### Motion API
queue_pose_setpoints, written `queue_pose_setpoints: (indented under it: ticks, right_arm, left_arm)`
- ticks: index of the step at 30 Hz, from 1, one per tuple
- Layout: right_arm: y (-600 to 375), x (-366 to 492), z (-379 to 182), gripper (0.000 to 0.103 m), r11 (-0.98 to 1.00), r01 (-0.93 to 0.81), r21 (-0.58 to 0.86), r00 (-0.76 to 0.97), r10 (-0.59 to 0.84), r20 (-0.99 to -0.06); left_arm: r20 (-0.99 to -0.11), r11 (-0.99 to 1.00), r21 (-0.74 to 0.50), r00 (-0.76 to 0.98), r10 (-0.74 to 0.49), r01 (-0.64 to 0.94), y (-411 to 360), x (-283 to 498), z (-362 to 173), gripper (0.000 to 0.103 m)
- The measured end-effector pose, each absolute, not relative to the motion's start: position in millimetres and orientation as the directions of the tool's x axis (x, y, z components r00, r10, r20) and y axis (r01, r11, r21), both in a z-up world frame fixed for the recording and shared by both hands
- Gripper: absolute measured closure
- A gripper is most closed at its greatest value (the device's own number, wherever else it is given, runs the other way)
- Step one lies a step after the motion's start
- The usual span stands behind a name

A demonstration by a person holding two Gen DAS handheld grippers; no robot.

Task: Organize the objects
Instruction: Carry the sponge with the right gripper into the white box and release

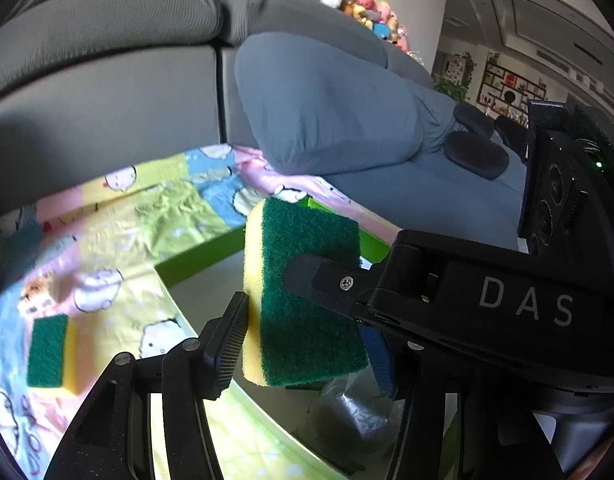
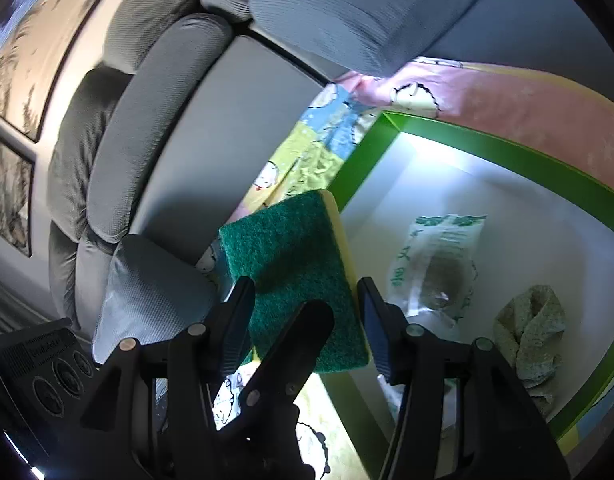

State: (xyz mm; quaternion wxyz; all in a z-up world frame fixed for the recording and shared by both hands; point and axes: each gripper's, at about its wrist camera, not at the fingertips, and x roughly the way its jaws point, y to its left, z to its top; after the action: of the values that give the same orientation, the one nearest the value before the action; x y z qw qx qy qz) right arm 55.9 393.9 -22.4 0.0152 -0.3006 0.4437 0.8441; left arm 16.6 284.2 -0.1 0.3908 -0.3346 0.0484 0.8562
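Observation:
A green and yellow sponge (image 1: 307, 296) hangs above the edge of a green-rimmed white box (image 1: 203, 258). My left gripper (image 1: 303, 336) is shut on the sponge. In the left wrist view a finger of my right gripper lies across the sponge's green face. In the right wrist view the same sponge (image 2: 295, 272) sits between my right gripper's (image 2: 307, 320) parted fingers, with a left finger crossing its front. A second sponge (image 1: 51, 354) lies on the patterned sheet (image 1: 119, 220) to the left.
The box (image 2: 487, 156) holds a clear packet with green print (image 2: 439, 264) and a crumpled grey-green cloth (image 2: 535, 332). A grey sofa (image 1: 107, 88) and cushion (image 1: 331, 108) stand behind. Plush toys (image 1: 367, 8) sit at the far right.

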Motion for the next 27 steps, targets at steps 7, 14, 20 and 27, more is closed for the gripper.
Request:
queue_pose_setpoints:
  ticks: [7, 14, 20, 27]
  right_arm:
    - [396.1, 59.0, -25.5, 0.05, -0.622, -0.363, 0.694, -0.796, -0.18, -0.578]
    - [396.7, 58.7, -28.0, 0.05, -0.627, -0.404, 0.667, -0.78, -0.145, -0.609]
    - [396.4, 55.6, -34.1, 0.05, -0.629, -0.426, 0.65, -0.762, -0.138, -0.633]
    - [397.2, 55.5, -33.4, 0.05, -0.64, -0.443, 0.628, -0.757, -0.109, -0.645]
  left_arm:
    - [-0.609, -0.666, -0.278, -0.409, 0.679, -0.692, 284.6, 15.4, -13.1, 0.047]
    - [-0.625, -0.661, -0.328, -0.37, 0.687, -0.675, 285.3, 11.2, -21.2, 0.047]
    - [-0.642, -0.673, -0.337, -0.362, 0.675, -0.658, 285.7, 9.0, -26.6, 0.047]
    - [-0.646, -0.688, -0.342, -0.372, 0.667, -0.64, 281.3, 9.4, -26.4, 0.047]
